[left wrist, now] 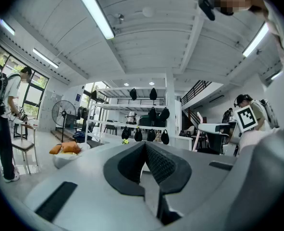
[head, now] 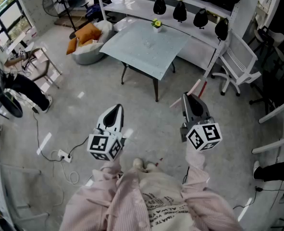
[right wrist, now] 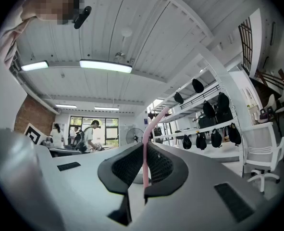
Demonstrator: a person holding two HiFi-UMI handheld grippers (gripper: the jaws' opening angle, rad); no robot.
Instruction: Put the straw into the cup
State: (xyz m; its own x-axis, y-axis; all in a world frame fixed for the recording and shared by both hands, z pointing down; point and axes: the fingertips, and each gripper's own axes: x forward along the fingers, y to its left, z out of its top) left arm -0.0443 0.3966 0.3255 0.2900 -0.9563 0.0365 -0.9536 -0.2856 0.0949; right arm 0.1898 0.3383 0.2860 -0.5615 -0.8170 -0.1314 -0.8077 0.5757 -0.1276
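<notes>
A pink bendy straw (right wrist: 144,150) stands pinched between the jaws of my right gripper (right wrist: 145,147), its bent top curving right. In the head view that straw (head: 195,86) sticks out on both sides of the right gripper (head: 185,97), which is held over the floor in front of the person. My left gripper (head: 117,108) is beside it on the left, jaws closed together with nothing between them (left wrist: 144,146). I see no cup in any view. The glass-topped table (head: 146,49) is well ahead of both grippers and carries a small white pot with a yellow flower (head: 156,25).
White shelves with black bags (head: 179,9) run behind the table. A white chair (head: 238,64) stands at the right and orange cushions on a beanbag (head: 86,37) at the far left. A power strip with cable (head: 62,155) lies on the floor. A seated person (head: 7,66) is at the left edge.
</notes>
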